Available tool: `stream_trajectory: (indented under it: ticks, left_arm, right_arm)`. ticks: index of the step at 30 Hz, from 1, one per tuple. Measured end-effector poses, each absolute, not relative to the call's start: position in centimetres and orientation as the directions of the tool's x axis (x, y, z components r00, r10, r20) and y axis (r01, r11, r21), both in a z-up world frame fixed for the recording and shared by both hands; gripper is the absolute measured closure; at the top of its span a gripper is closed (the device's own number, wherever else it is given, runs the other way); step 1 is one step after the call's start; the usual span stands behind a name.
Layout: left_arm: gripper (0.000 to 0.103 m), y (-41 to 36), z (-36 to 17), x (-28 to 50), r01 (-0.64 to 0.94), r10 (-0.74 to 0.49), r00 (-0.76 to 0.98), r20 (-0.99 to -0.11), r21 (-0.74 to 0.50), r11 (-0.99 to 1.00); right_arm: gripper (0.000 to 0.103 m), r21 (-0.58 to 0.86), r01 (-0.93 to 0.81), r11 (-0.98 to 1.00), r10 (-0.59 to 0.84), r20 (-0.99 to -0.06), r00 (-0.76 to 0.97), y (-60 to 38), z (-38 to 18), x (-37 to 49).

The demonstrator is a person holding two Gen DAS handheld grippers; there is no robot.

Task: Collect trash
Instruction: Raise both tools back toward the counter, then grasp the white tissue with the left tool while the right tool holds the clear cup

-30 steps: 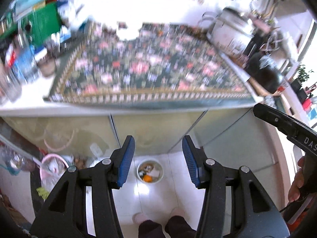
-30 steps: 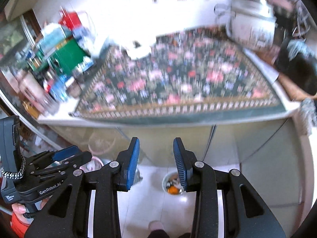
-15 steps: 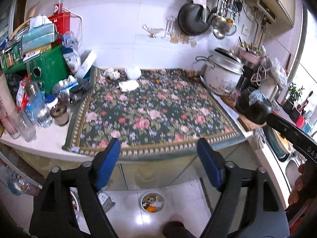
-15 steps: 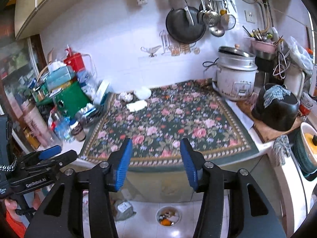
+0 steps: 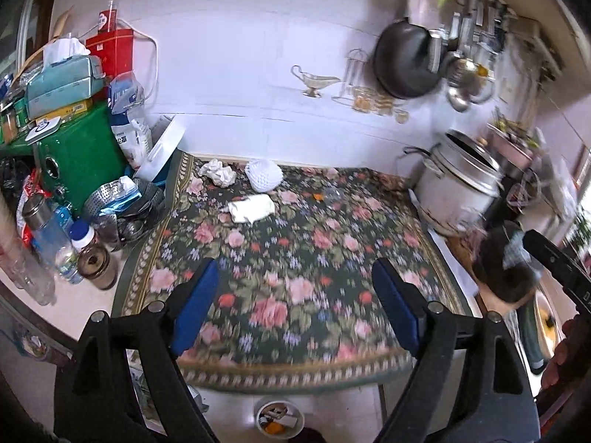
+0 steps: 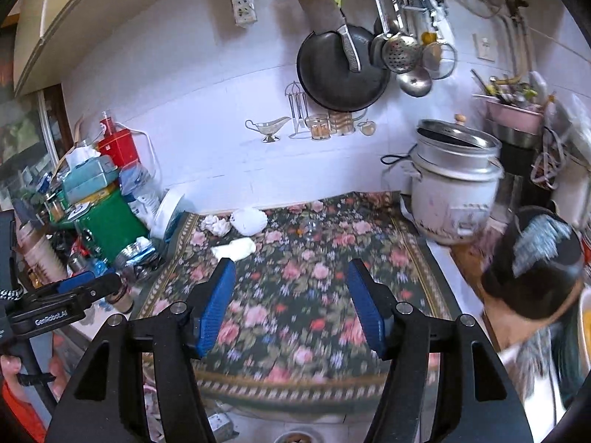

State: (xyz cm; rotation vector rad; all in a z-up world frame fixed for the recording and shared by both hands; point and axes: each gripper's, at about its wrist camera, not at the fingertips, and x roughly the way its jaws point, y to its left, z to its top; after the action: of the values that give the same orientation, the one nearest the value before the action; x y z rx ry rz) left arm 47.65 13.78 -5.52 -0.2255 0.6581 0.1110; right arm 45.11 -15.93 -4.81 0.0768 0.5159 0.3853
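Folded white tissue [image 5: 251, 208] lies on floral cloth [image 5: 295, 277], ahead-left of both tools, long axis crosswise. Left tool [image 5: 295, 308] wide open, empty, looks nearer. Right tool [image 6: 290, 308] opening, nothing between jaws.

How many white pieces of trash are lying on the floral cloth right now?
3, all at its far left end: a crumpled paper, a white foam net beside it, and a folded tissue nearer. Small bits may be blurred.

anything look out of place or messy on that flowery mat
Yes. Three white scraps lie loose at the far left corner of the floral mat: a crumpled paper ball, a white foam net sleeve and a folded tissue. The rest of the mat looks bare, apart from a small orange speck.
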Motion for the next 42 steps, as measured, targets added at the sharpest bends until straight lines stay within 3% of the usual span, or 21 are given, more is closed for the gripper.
stream_trajectory:
  ticks: [7,13,24,36,42]
  left_arm:
    - [0.019,15.0,-6.7,55.1,-0.27,0.084,0.758,-0.647,-0.193,0.943]
    - [0.019,17.3,-8.8,60.4,-0.318,0.097,0.711,-0.696,-0.196,0.928]
    - [0.02,24.2,-17.5,71.4,-0.309,0.038,0.588,-0.808,-0.181,0.934]
    - [0.037,27.8,-26.1,79.7,-0.299,-0.069,0.518,-0.853,-0.256,0.919]
    - [0.052,27.6,-27.9,81.6,-0.275,-0.091,0.518,-0.85,-0.266,0.924]
  right_arm:
    - [0.044,0.134,-0.413,0.901,0.421,-0.5,0.757,-16.3,-5.5,53.2]
    - [0.044,0.208,-0.419,0.884,0.46,-0.545,0.7,-16.1,-7.0,58.3]
    - [0.044,0.177,-0.276,0.945,0.322,-0.657,0.681,-12.8,-11.1,66.4]
    - [0.044,0.214,-0.229,0.95,0.309,-0.763,0.568,-7.3,-18.7,78.5]
    - [0.044,0.181,-0.233,0.955,0.28,-0.805,0.524,-4.6,-22.8,83.3]
